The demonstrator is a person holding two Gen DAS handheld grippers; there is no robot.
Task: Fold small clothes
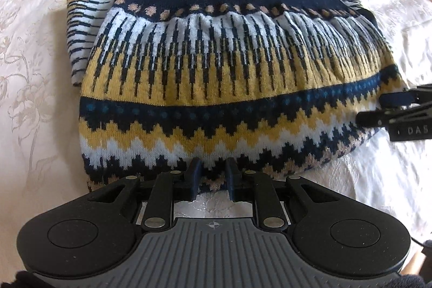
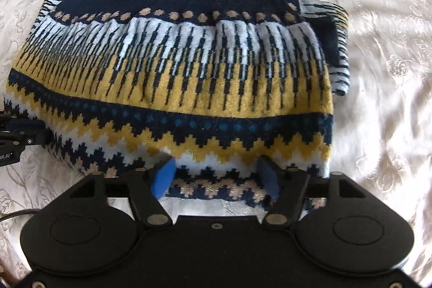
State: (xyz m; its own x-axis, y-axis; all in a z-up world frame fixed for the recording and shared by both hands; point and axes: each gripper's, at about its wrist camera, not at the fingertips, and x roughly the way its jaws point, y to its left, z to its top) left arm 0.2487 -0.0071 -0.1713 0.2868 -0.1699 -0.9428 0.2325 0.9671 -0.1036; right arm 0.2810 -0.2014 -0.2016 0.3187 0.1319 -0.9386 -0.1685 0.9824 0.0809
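Note:
A small knitted sweater [image 1: 216,66] in navy, white and mustard bands lies folded on the white cloth, collar at the far side, sleeves tucked in. It also shows in the right wrist view [image 2: 175,72]. My left gripper [image 1: 213,174] is at the sweater's near edge, its jaws a narrow gap apart with the knit's edge between them. My right gripper [image 2: 216,177] has its blue-padded fingers [image 2: 163,177] spread wide around the near hem. Each gripper shows at the side of the other's view: the right gripper [image 1: 388,109] and the left gripper [image 2: 24,134].
A white embroidered cloth [image 1: 40,72] covers the whole surface around the sweater, also in the right wrist view [image 2: 383,99]. A cable [image 2: 16,215] lies at the near left.

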